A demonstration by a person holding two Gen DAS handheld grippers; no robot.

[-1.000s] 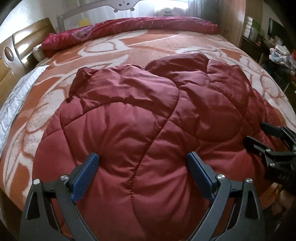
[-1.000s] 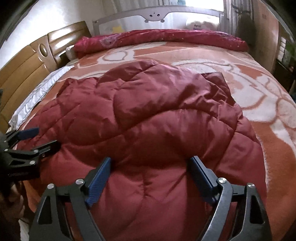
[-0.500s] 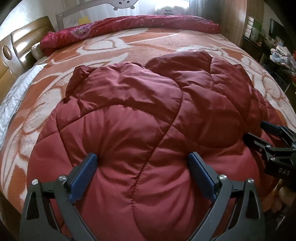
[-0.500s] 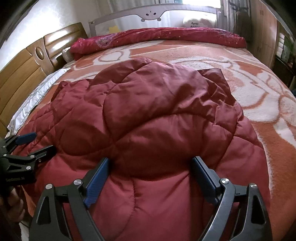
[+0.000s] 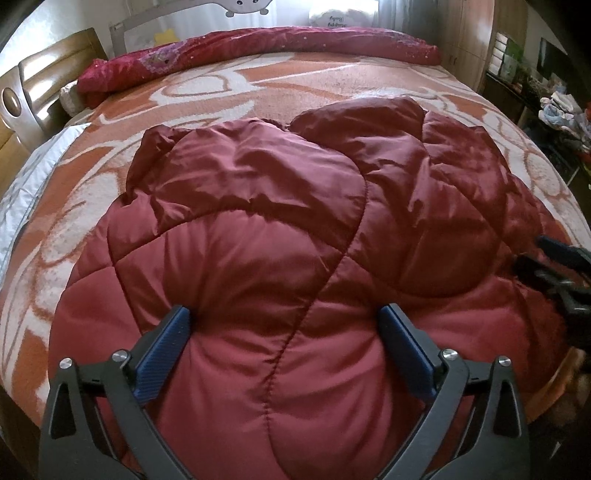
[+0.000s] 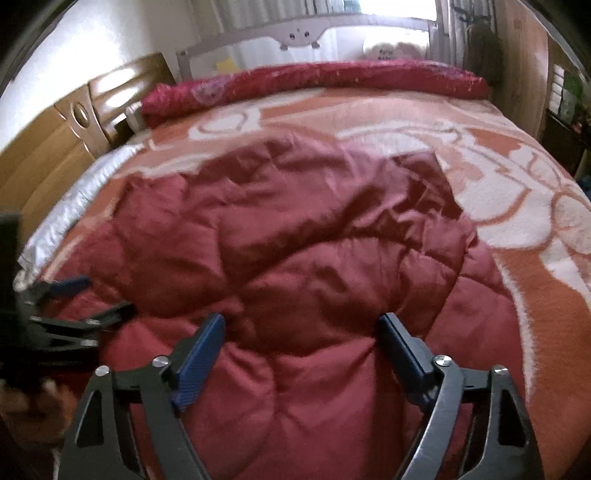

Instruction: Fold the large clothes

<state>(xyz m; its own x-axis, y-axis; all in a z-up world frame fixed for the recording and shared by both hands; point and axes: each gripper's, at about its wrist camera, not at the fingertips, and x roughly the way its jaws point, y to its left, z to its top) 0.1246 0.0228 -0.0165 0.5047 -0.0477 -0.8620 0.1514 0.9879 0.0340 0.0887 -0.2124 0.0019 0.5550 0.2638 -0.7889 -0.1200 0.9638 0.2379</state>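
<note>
Hovering over the near edge of the bed (image 5: 332, 85), both tools sit above one dark red quilted jacket (image 5: 295, 240) that lies in a puffy heap on the near half of the orange-and-white blanket (image 5: 229, 99).

Left hand-held gripper (image 5: 282, 332): jaws spread wide, have just been opening; padded cloth bulges up between the blue pads, but they do not look to be pinching it. Right hand-held gripper (image 6: 301, 336): also spread, jaws have just been closing a little; cloth lies between the pads, no clamp seen. This view is blurred.

Progress, judged: the jacket looks at least partly doubled over, with layers overlapping at its far edge, but the outline is lumpy and uneven. No neat rectangle yet. Remaining, probably: a further fold, then flattening. Sleeves not identifiable.

Counts:
- jacket: 1
- hand-held grippers: 2
- rolled red quilt (image 5: 258, 51) along far edge of bed: 1
- wooden headboard (image 5: 37, 96), left: 1
- grey bed rail (image 6: 306, 33), far: 1
</note>
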